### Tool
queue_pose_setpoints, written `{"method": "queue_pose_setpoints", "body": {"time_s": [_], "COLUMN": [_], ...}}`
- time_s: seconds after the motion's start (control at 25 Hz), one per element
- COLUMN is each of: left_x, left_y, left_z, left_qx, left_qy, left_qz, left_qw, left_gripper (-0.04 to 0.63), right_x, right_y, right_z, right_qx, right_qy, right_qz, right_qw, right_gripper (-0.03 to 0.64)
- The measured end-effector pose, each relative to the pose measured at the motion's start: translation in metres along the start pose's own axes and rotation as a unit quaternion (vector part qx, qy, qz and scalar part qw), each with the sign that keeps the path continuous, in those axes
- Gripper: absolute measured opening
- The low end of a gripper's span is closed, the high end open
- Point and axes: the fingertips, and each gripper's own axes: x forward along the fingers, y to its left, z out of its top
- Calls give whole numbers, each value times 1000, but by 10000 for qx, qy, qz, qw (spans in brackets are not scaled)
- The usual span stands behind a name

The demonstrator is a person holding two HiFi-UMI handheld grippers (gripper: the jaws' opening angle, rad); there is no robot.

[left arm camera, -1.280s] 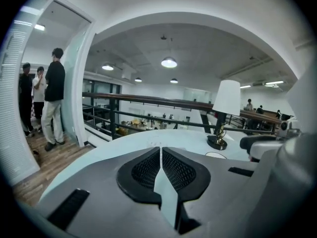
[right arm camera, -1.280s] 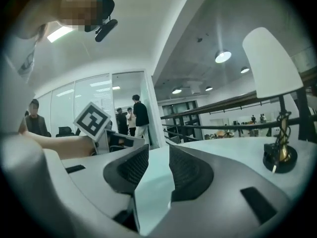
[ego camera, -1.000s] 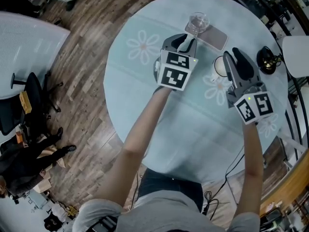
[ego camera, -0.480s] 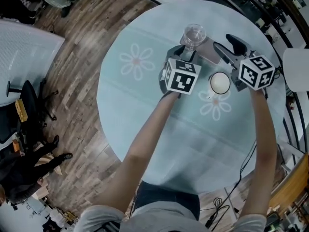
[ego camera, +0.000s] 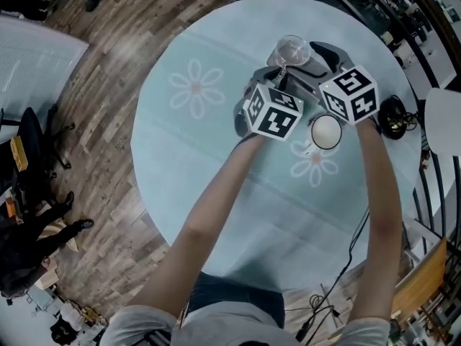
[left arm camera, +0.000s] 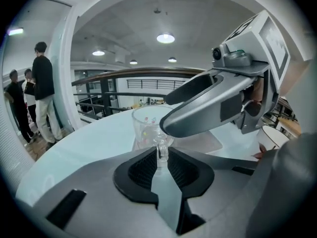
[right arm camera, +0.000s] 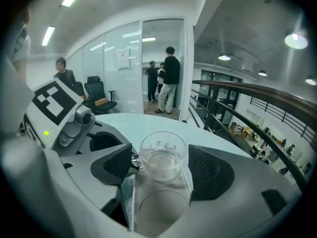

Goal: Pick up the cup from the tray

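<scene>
Left gripper [left arm camera: 158,155]: jaws narrow, just been closing, with the glass cup's [left arm camera: 146,125] handle standing between the pads at the tips. The pads look to be on it, so I read this as a grip on the handle. Right gripper [right arm camera: 161,165]: jaws wide, just been opening. The cup's body sits between them with a gap on both sides and neither pad touching.

The cup is upright on the small tray [left arm camera: 210,142], not lifted, at the far side of the round desk [ego camera: 194,143]. A white mug [ego camera: 325,132] stands on the desk just beside the right gripper, untouched.

Changes in the head view: a second ago the right gripper was out at the desk's right, past the mug. It has now swung in and faces the cup from the side opposite the left one. The left gripper came down onto the handle.

Judgement: the approach is done and the handle seems secured. The right jaws likely need to close on the body, or just steady it, before the lift. The thin glass handle could slip or tip the cup.
</scene>
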Motion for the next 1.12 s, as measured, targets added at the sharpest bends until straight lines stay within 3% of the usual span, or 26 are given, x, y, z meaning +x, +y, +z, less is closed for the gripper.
{"method": "queue_pose_setpoints", "body": {"time_s": [0.48,0.84,1.12], "left_x": [3,1,-18], "left_y": [11,8,13], "left_z": [-9,-12,16], "left_qx": [312,300,489], "left_qy": [-51,-203,-467], "left_qz": [-6,95,226], "left_qw": [9995,9993,9975], "left_gripper": [57,55,55], "right_x": [35,32,13], "right_y": [-6,-1,-5], "right_z": [-3,-3,26], "right_qx": [266,75,77], "right_qy": [-54,-357,-730], "right_qz": [5,-50,-134], "right_qw": [9996,9993,9972], "right_gripper": [325,324,325]}}
